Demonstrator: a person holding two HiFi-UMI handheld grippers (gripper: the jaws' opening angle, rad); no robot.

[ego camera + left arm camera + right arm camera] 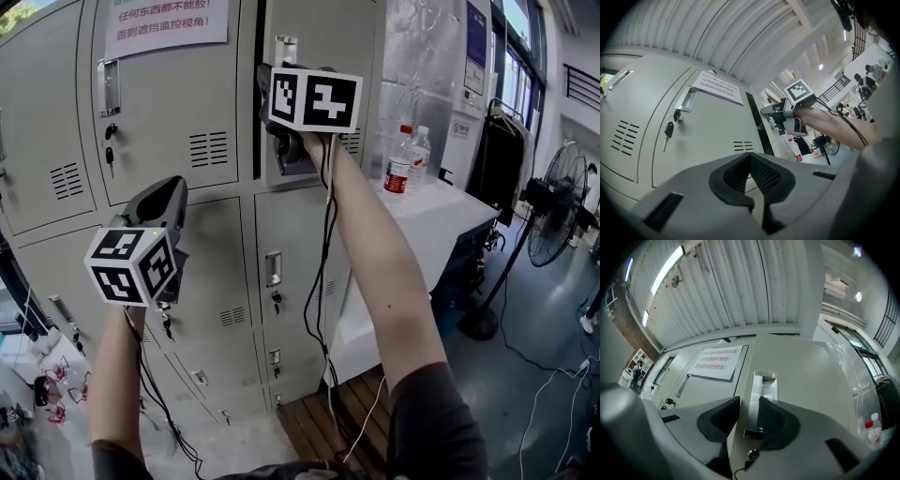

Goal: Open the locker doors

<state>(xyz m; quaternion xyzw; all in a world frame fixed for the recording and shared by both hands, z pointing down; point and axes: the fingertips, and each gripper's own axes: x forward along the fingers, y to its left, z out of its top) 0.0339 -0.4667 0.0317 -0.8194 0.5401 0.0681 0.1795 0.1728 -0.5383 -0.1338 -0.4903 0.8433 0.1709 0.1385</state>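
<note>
A bank of grey lockers (pixel 211 244) fills the head view. The upper right door (pixel 367 47) stands slightly ajar, with a dark gap along its left edge. My right gripper (pixel 278 103) is raised at this door's metal handle (pixel 285 49). In the right gripper view the handle (pixel 756 399) sits between the jaws of my right gripper (pixel 750 413), one pad on the door's edge and the other on the handle's right side. My left gripper (pixel 164 190) is held lower left, apart from the lockers, shut and empty (pixel 751 157).
Keys (pixel 110 152) hang in the lock of the upper middle door, under a paper notice (pixel 167 23). A white table (pixel 441 220) with two bottles (pixel 400 161) stands right of the lockers. A floor fan (pixel 562 202) and cables lie further right. A wooden platform (pixel 319 417) is below.
</note>
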